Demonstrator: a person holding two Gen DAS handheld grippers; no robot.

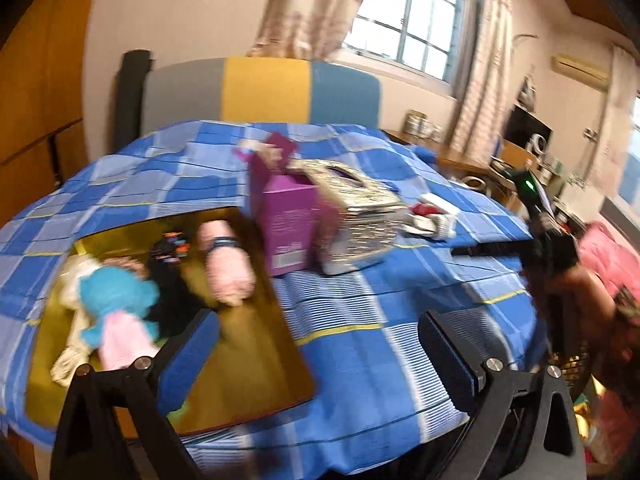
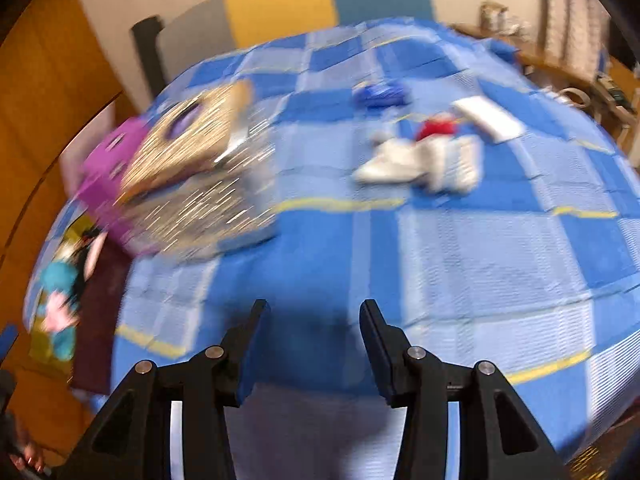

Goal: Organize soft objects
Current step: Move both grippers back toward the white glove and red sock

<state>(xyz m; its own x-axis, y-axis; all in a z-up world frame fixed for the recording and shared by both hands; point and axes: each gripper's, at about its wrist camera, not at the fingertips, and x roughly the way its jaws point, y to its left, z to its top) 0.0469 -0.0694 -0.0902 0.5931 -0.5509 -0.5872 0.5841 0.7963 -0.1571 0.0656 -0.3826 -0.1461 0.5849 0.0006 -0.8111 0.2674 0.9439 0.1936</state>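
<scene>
While tray (image 1: 256, 376) at 9 o'clock holds several plushies (image 1: 116, 308), socks (image 2: 424, 158) at 1 o'clock remain; left gripper (image 1: 320, 344) and right gripper (image 2: 310, 348) both wide, empty.

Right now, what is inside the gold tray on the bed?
The gold tray holds a blue and pink plush toy, a pink roll, a black item and something cream. Whatever lies under them is hidden.

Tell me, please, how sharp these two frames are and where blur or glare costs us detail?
Left wrist view: moderate motion blur, worst at the right edge; the window is blown out; toys in the gold tray stay recognisable. Right wrist view: heavier smear; the silver box streaks, the white socks lose their edges. Both bend with fisheye distortion.
</scene>
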